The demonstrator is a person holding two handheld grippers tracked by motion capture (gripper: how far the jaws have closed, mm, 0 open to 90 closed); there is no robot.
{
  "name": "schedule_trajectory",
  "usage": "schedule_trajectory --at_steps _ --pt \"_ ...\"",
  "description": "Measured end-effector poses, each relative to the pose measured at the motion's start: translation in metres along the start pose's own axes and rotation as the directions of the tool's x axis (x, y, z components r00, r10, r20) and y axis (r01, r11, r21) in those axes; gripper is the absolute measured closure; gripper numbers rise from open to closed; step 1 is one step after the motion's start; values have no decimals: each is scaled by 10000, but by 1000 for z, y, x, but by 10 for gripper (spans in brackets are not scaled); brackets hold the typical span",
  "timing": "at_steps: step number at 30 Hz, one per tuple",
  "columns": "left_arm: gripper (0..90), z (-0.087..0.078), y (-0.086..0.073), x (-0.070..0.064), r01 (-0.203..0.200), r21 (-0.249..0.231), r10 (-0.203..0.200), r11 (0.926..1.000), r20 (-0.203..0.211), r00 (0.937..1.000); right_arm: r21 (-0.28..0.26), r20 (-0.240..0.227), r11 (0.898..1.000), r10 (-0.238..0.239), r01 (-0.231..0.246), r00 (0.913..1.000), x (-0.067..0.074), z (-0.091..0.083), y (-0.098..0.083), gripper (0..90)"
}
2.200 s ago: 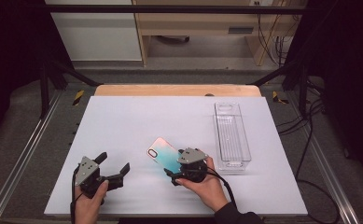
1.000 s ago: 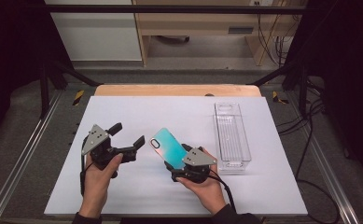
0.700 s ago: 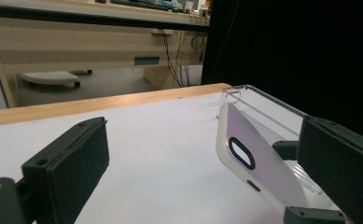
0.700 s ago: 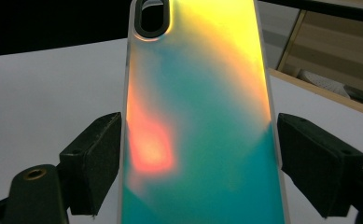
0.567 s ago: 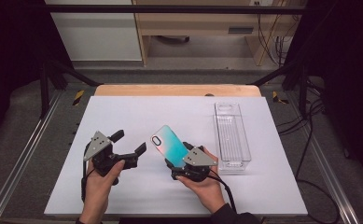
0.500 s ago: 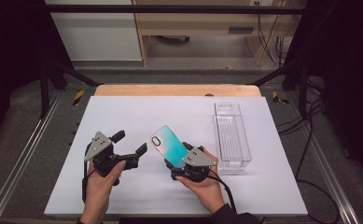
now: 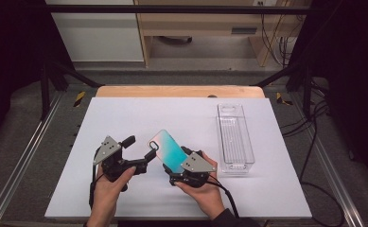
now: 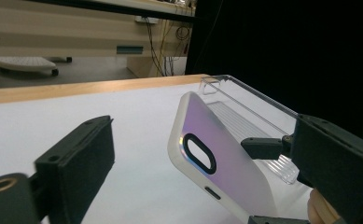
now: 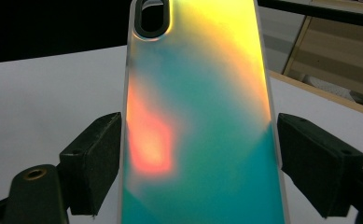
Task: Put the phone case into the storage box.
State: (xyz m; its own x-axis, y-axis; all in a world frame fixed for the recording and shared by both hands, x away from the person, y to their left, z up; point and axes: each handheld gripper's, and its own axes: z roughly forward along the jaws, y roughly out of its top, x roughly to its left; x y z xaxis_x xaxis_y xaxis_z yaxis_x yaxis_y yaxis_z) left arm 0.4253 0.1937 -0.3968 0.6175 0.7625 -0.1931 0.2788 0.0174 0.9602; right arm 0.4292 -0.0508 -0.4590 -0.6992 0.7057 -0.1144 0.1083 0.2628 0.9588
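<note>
Keep the right hand-held gripper [image 7: 178,171] clamped on the iridescent phone case [image 7: 168,150], tilted up at lower centre above the tabletop [image 7: 139,113], and centre the left hand-held gripper [image 7: 139,152] (jaws apart, just been narrowing) round its camera-hole end before squeezing.

Phone case [image 9: 198,121] lower end cut off by right gripper view's bottom edge; its underside hidden; clear tray [image 8: 244,116] partly behind case.

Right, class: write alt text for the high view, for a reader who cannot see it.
A person's right gripper holds an iridescent teal-and-pink phone case tilted above a white table. The left gripper, jaws apart and just closing a little, reaches toward the case's camera-cutout end. A clear rectangular plastic tray lies to the right.
</note>
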Motion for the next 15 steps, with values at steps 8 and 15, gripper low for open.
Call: schedule_trajectory --at_steps 8,15 --pt "168 3 -9 5 301 177 -300 9994 -64 9995 -163 -60 9997 -193 192 9998 7 2 2 174" --pt "303 7 -15 9 535 428 -546 9976 246 9982 -254 -71 9992 -300 298 9995 13 2 2 174"
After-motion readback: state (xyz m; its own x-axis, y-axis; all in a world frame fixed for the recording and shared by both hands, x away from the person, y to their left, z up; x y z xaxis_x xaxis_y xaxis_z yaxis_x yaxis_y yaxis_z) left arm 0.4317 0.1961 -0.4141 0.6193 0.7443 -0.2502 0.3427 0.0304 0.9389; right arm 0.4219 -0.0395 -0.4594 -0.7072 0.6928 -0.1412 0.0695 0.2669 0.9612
